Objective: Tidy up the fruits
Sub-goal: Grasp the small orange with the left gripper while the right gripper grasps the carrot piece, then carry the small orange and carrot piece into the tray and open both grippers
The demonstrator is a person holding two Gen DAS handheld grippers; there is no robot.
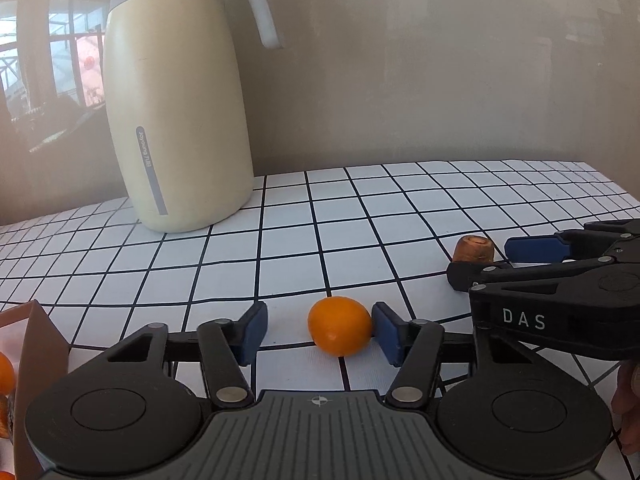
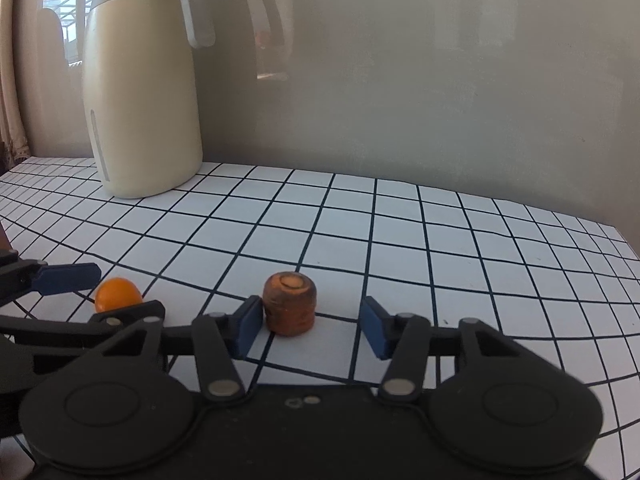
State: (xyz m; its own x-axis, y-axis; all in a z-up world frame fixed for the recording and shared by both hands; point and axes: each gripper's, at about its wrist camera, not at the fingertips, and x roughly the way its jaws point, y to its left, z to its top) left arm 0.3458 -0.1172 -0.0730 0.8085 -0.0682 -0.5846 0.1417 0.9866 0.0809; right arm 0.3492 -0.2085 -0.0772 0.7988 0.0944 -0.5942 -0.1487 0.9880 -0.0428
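Observation:
A small orange (image 1: 339,326) lies on the checked tablecloth (image 1: 360,220) between the pads of my left gripper (image 1: 320,330). The right pad touches its side and the left pad stands clear of it, so this gripper is open. A short brown-orange carrot stump (image 2: 290,304) stands upright between the pads of my right gripper (image 2: 314,328). Its left pad rests against the stump while the right pad is well apart, so this gripper is open too. Each wrist view shows the other gripper from the side: the right gripper (image 1: 486,262) around the stump (image 1: 474,249), the left gripper (image 2: 124,292) around the orange (image 2: 118,294).
A tall cream thermos jug (image 1: 176,120) (image 2: 140,92) stands at the back left against the grey wall. A brown box (image 1: 36,360) with more oranges (image 1: 4,372) is at the left edge. A hand (image 1: 628,400) shows at lower right. The tablecloth ends at the far right.

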